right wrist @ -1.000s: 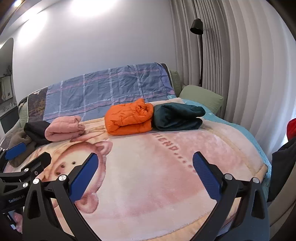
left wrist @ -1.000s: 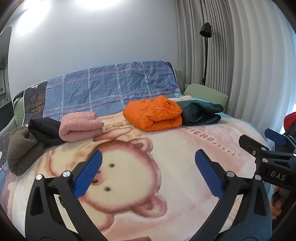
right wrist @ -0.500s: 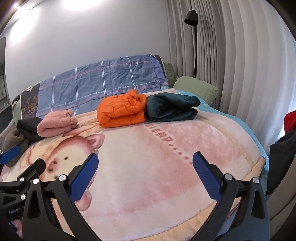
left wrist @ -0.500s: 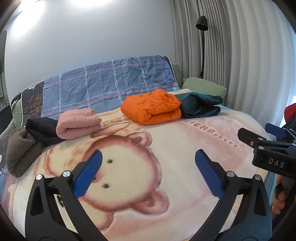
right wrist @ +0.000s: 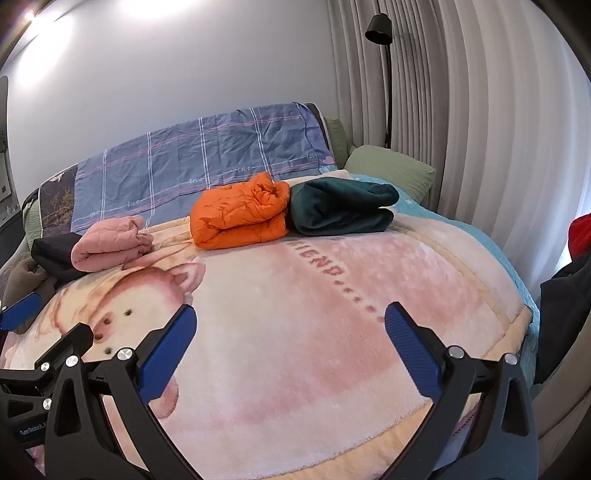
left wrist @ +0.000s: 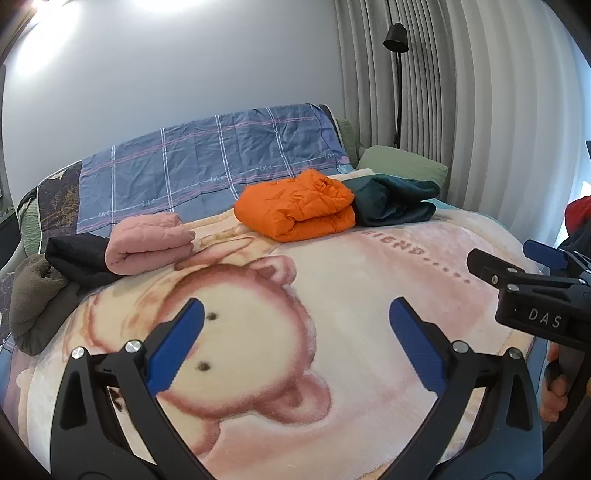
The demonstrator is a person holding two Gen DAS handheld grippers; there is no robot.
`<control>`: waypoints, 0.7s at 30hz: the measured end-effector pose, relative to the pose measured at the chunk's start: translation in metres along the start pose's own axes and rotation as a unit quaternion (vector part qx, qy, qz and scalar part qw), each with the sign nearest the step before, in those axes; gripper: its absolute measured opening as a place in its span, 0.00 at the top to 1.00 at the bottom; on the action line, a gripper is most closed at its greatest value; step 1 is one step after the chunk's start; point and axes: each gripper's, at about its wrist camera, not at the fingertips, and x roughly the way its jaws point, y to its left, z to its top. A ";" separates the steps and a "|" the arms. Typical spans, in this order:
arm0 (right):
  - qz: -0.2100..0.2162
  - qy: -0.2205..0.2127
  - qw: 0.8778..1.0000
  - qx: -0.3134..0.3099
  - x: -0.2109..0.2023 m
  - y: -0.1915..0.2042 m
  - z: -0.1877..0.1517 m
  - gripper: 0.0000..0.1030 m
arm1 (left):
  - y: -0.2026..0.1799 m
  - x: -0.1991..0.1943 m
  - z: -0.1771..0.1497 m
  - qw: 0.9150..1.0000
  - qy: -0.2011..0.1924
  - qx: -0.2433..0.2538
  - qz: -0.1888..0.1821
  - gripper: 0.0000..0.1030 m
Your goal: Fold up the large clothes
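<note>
Both sets of jaws stand wide apart and hold nothing. The left gripper [left wrist: 295,347] and the right gripper [right wrist: 290,345] hover side by side above the near part of the bed's pink blanket [right wrist: 295,332], which bears a cartoon animal print.

Folded clothes lie in a row along the far side of the blanket: a dark green bundle [right wrist: 343,212] touching an orange padded jacket [right wrist: 240,216], then, well apart to the left, a pink padded jacket [left wrist: 147,243] resting against a black garment [left wrist: 75,258] and a brown fleece [left wrist: 33,299]. A blue checked sheet [left wrist: 207,166] covers the headboard, with a green pillow [right wrist: 391,166] near the curtain [right wrist: 480,129] and a black floor lamp [right wrist: 378,26].
</note>
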 end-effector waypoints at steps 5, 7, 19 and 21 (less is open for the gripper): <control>-0.001 0.003 1.000 0.002 0.002 -0.003 -0.001 0.01 | -0.002 0.002 0.000 1.000 0.006 0.002 0.000 0.02; -0.001 0.005 1.000 0.003 0.003 -0.004 -0.001 0.01 | -0.001 0.002 -0.001 1.000 0.008 0.001 0.001 0.02; 0.000 0.007 1.000 -0.002 0.004 0.001 -0.002 0.01 | 0.002 0.005 -0.001 1.000 0.020 -0.005 0.006 0.02; 0.000 0.008 1.000 -0.002 0.005 0.001 -0.002 0.01 | 0.003 0.005 -0.001 1.000 0.021 -0.005 0.006 0.02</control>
